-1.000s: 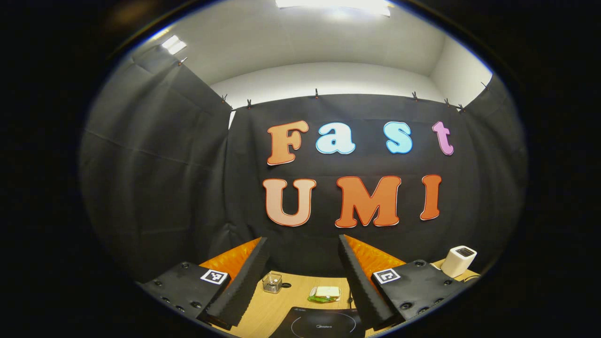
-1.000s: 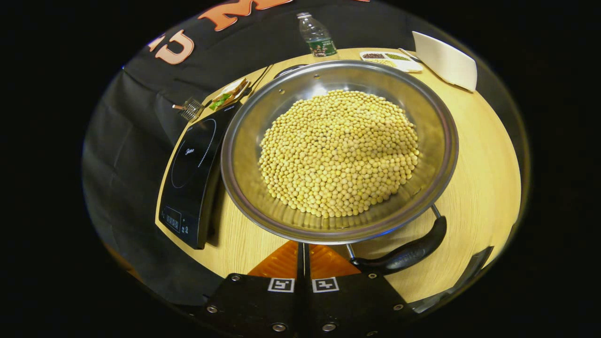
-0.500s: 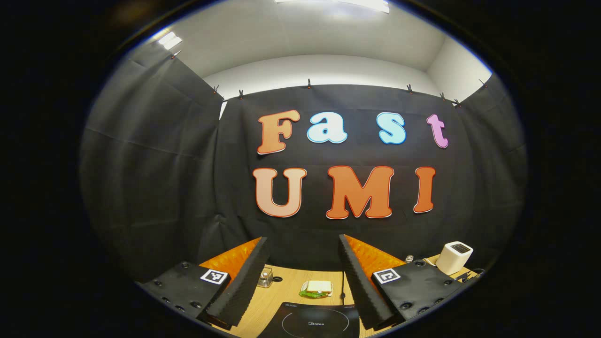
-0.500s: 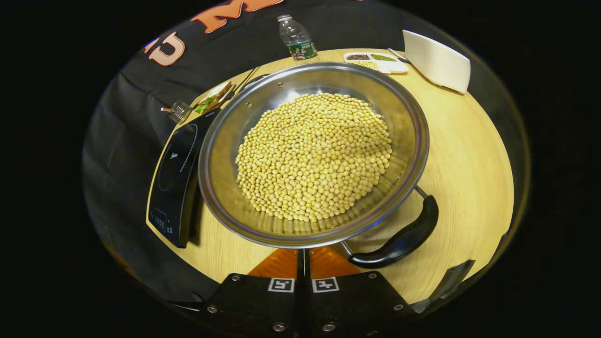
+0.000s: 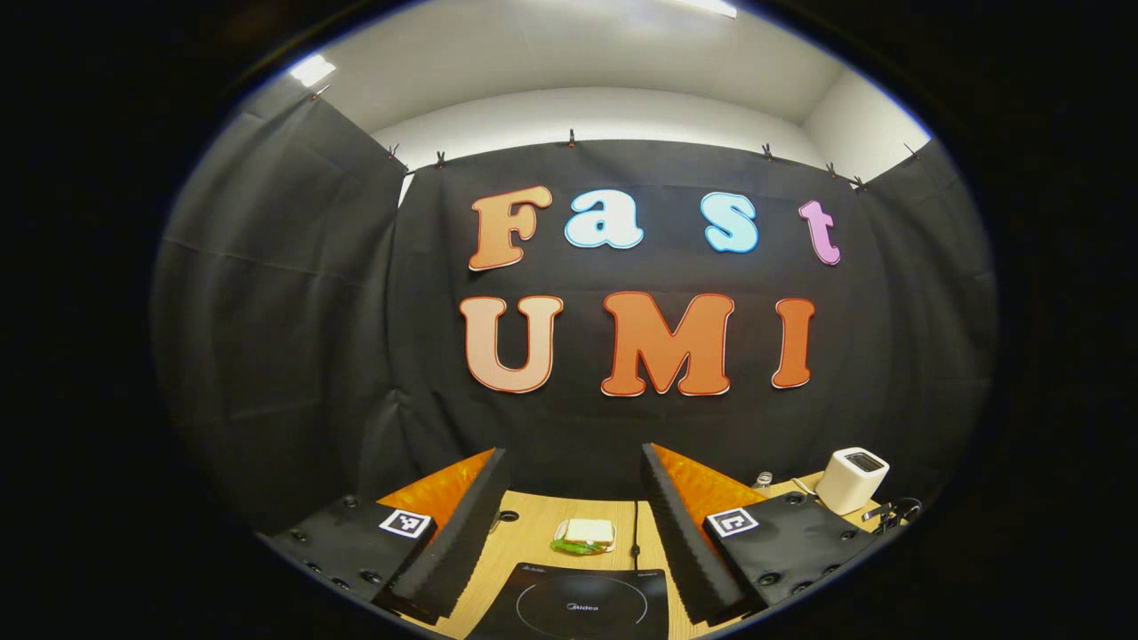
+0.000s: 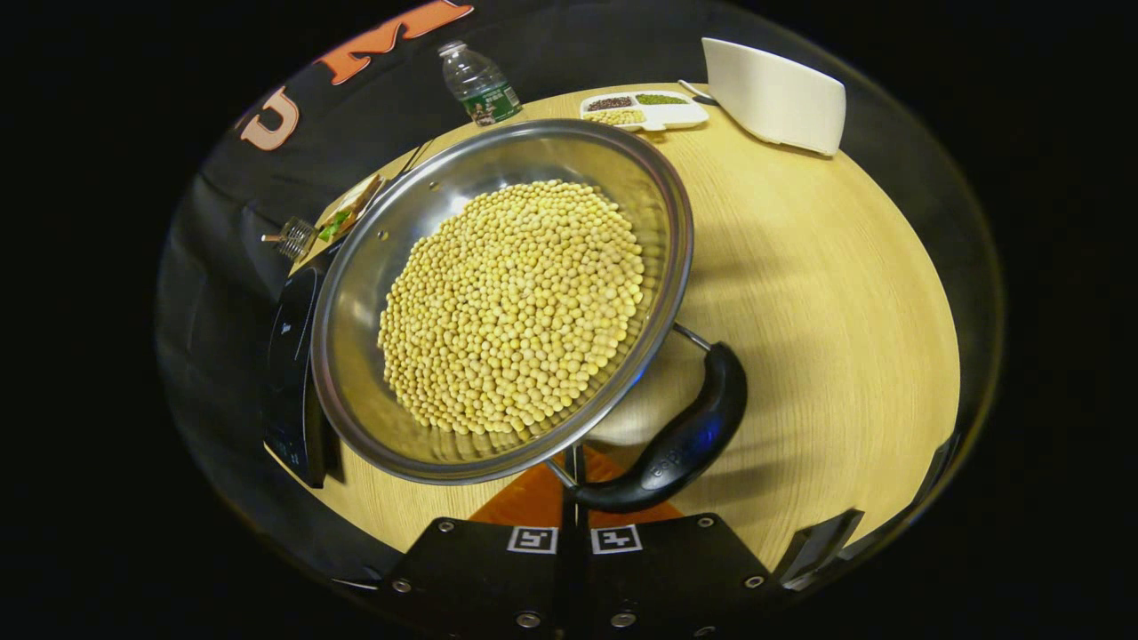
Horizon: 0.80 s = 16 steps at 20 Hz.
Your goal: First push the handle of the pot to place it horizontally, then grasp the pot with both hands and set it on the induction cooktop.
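One round steel pot (image 6: 498, 302) heaped with yellow beans sits on the light wooden desk (image 6: 827, 293), its single black handle (image 6: 676, 444) just ahead of the right tool (image 6: 573, 498), whose fingers are pressed together. One black induction cooktop (image 6: 289, 373) lies partly hidden behind the pot. The left tool (image 5: 569, 524) is spread, holding nothing, over the cooktop; one sandwich (image 5: 585, 536) lies beyond.

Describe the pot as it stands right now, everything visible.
In the right gripper view the pot is a wide, shallow pan of shiny metal, heaped with small round yellow beans. A black curved handle on thin wire arms hangs at its near right side. It sits on the wooden table, its left edge beside or over the induction cooktop. The right hand-held gripper, shut, points at the handle's lower end; contact is unclear.
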Tool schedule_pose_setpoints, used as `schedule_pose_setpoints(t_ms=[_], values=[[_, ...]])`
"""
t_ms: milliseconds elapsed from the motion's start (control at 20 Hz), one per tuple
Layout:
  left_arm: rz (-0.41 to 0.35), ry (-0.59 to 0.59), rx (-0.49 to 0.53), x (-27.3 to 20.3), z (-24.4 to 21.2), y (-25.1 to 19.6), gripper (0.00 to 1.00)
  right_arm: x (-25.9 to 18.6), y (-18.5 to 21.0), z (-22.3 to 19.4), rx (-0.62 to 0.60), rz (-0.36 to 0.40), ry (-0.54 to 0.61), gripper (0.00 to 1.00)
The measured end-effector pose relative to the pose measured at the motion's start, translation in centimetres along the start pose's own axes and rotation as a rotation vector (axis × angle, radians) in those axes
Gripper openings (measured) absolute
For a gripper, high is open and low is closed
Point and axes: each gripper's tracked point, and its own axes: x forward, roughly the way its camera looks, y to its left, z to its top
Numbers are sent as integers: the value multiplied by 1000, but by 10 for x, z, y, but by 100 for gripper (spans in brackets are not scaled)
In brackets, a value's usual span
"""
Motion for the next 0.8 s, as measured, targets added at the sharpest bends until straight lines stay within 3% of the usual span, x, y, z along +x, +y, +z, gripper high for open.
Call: schedule_pose_setpoints(t_ms=[800], values=[[-21, 17, 37, 4, -10, -12, 97, 5, -45, 62, 33, -90, -54, 0]])
